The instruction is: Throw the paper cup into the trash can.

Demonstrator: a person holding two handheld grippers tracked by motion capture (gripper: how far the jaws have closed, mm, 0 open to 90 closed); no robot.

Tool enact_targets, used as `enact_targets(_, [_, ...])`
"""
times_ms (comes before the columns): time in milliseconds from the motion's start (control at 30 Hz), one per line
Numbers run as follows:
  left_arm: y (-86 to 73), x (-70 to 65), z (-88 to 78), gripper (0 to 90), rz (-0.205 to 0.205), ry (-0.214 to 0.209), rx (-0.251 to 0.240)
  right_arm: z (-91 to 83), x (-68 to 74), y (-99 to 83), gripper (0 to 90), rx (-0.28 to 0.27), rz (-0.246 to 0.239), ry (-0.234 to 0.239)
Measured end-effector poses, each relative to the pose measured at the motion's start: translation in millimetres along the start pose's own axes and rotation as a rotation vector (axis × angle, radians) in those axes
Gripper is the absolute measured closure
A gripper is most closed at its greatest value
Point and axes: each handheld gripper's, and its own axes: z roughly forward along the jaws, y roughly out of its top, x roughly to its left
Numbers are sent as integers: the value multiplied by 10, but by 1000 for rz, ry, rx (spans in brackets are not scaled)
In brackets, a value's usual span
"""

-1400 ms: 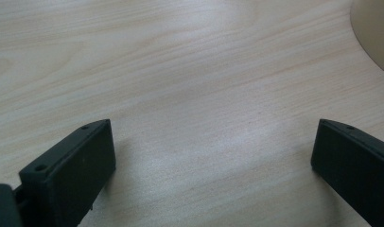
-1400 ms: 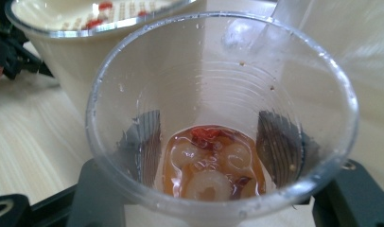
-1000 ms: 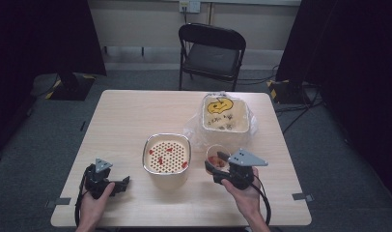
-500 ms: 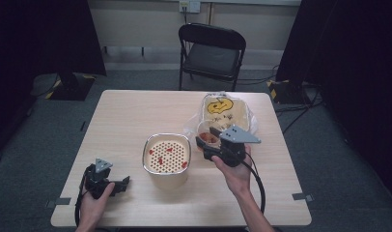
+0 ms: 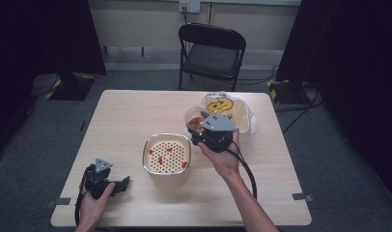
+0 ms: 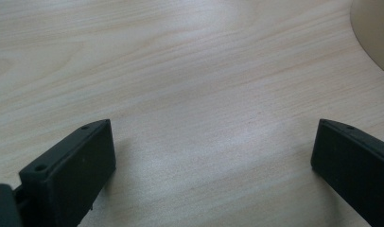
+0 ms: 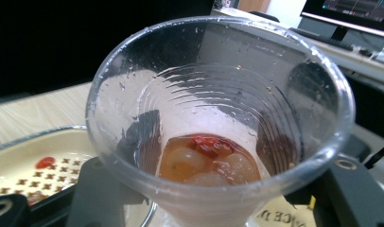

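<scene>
The table [image 5: 136,121] spans the centre of the high view. On it, at centre, stands a strainer bowl [image 5: 166,154] with a few red pieces on its perforated insert. At upper right sits a bagged tub [image 5: 232,110] with a yellow smiley lid.

Right gripper [image 5: 203,135], centre right of the high view: jaws pinch a clear cup [image 5: 196,118], held above the table between bowl and tub. Left gripper [image 5: 118,184], lower left: jaws spread wide, nothing between them, resting low over bare table.

Risks:
- Spill. The cup is thin plastic and tilted; a firmer squeeze would likely buckle the wall and push liquid over the rim.
- Slip. The wall is wet with droplets; a slack grip could let the cup slide out.
- Missed pour. The cup sits right of the bowl; tipping too soon would likely wet the table or the tub.

View differences:
- The right gripper view shows the cup [image 7: 218,118] contents: pale round fruits and red bits in amber liquid at the bottom, with the bowl [image 7: 34,165] at lower left.
- The high view gives the layout.
- The left gripper view shows wood grain between the spread jaws and the bowl edge [image 6: 374,33] at upper right.
</scene>
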Motion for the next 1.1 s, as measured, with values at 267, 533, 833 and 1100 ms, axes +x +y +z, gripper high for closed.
enact_targets(267, [0,0,0,0,0,0,0,89,148,0,417,59,-187,-71])
enact_targets(533, [0,0,0,0,0,0,0,160,310,55,425,109,-373,-134])
enact_targets(833, [0,0,0,0,0,0,0,237,514,124,433,162,-622,-183])
enact_targets(1100, [0,1,0,0,0,-1,0,287,639,87,439,214,-813,-222])
